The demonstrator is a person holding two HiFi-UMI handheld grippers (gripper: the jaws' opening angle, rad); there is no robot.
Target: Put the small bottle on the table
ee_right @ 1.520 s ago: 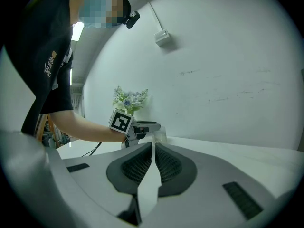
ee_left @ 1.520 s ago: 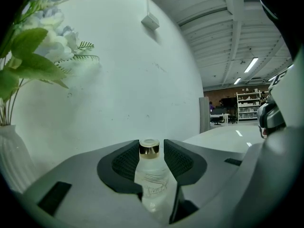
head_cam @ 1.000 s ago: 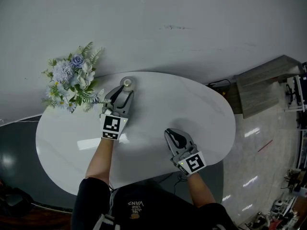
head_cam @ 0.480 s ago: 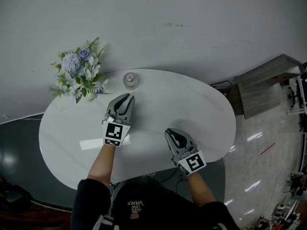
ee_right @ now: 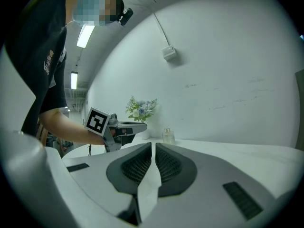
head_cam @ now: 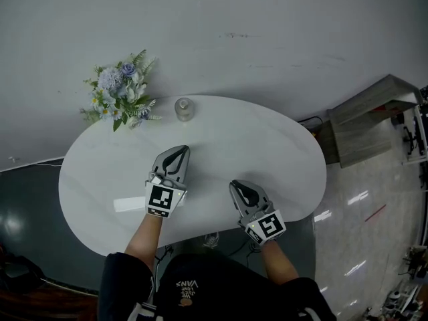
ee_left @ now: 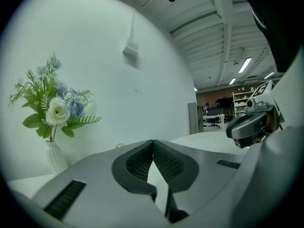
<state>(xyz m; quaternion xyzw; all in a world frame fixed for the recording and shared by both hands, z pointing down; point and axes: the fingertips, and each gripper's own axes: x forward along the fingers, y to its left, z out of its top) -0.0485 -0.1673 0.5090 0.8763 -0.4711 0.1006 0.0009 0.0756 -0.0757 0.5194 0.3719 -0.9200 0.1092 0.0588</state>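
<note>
The small clear bottle (head_cam: 183,108) stands upright by itself at the back of the white oval table (head_cam: 267,146). In the right gripper view the bottle (ee_right: 167,136) rises past my jaws, close to the wall. My left gripper (head_cam: 181,150) hovers over the table's middle, well short of the bottle. Its jaws are just closing to shut, pads meeting with nothing between them (ee_left: 153,141). My right gripper (head_cam: 236,185) sits near the front edge, shut and empty (ee_right: 153,146). From the right gripper view the left gripper (ee_right: 124,126) shows at the left.
A bouquet of blue and white flowers (head_cam: 122,89) in a white vase (ee_left: 54,156) stands at the table's back left, next to the bottle. The white wall runs just behind the table. A grey cabinet (head_cam: 366,121) stands on the floor to the right.
My left gripper let go of the bottle, pulled back toward the person and closed its jaws. The bottle stays standing on the table. The right gripper kept its place.
</note>
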